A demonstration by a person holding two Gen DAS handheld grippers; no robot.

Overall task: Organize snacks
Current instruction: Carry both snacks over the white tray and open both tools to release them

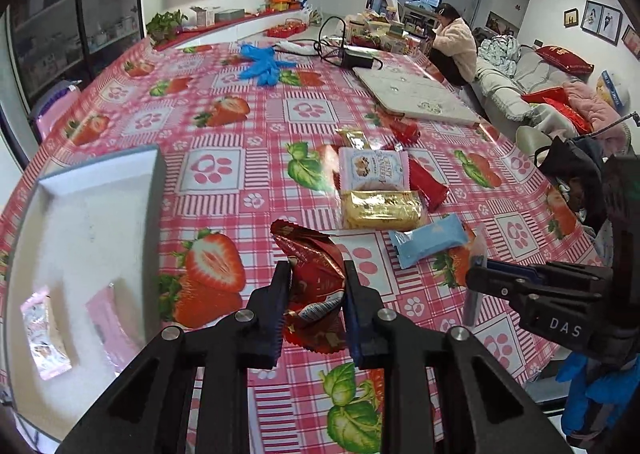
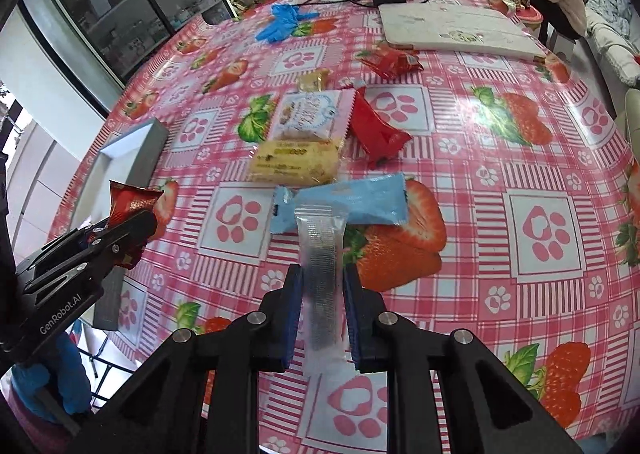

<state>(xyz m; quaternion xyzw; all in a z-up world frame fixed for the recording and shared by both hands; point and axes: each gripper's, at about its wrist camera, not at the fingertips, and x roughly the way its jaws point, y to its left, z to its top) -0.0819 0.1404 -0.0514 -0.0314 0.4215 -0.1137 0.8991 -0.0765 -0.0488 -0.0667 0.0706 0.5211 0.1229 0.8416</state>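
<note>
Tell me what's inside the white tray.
The white tray holds two pink-and-white snack packets near its lower end; the rest shows bare floor. Its nearest corner lies outside the picture.

My left gripper (image 1: 316, 294) is black with two long arms. Its fingers (image 1: 280, 310) have dark blue bumpy pads, and round silver screws (image 1: 245, 316) sit on the joints. My right gripper (image 2: 320, 306) looks just the same. One side of it has white letters, "DAS". My other one says "GenRobot.AI". I wear blue gloves (image 1: 596, 390).
</note>
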